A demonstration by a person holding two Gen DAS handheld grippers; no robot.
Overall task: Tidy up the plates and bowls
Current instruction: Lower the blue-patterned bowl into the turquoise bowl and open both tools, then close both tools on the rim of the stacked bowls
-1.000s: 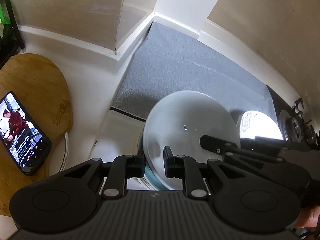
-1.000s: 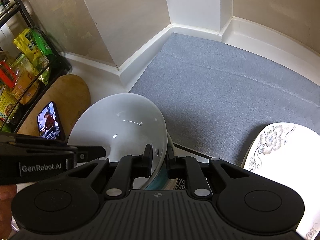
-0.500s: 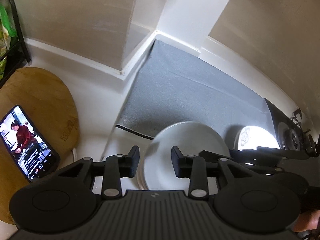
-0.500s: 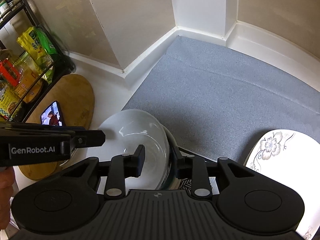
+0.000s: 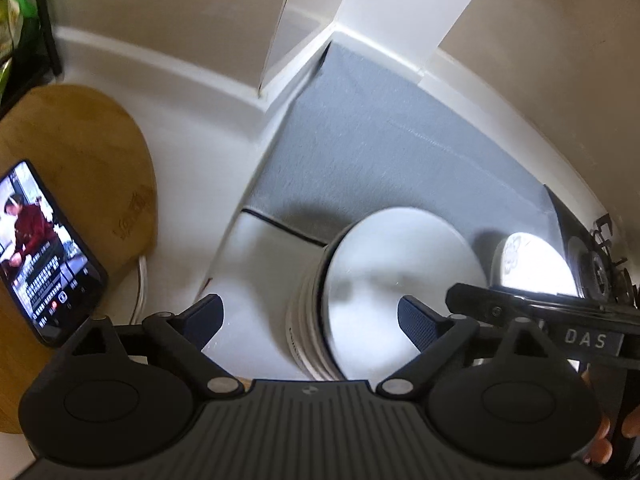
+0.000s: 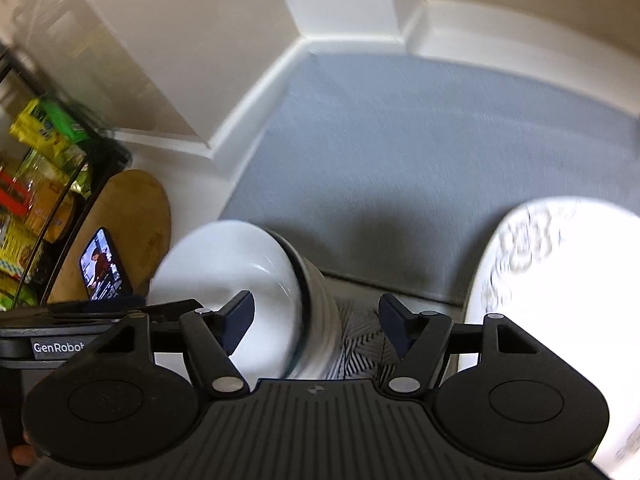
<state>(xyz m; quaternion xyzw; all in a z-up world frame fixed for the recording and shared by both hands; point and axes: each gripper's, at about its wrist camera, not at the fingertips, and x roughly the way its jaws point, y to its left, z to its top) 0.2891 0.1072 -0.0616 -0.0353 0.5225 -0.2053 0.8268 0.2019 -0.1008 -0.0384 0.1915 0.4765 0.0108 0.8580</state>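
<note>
1. Grey mat (image 5: 384,152) spreads ahead of both claws.
2. Flowered plate (image 6: 560,288) lies right of the right gripper (image 6: 316,320), whose jaws are opening, touching nothing.
3. Stack of bowls (image 5: 400,280), white bowl on top, sits between the opening jaws of the left gripper (image 5: 310,318), untouched.

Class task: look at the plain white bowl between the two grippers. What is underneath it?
The white bowl sits nested on a stack of ribbed bowls; only their outer walls show. How many there are, and their insides, are hidden. The stack's foot is hidden behind the gripper body.
</note>
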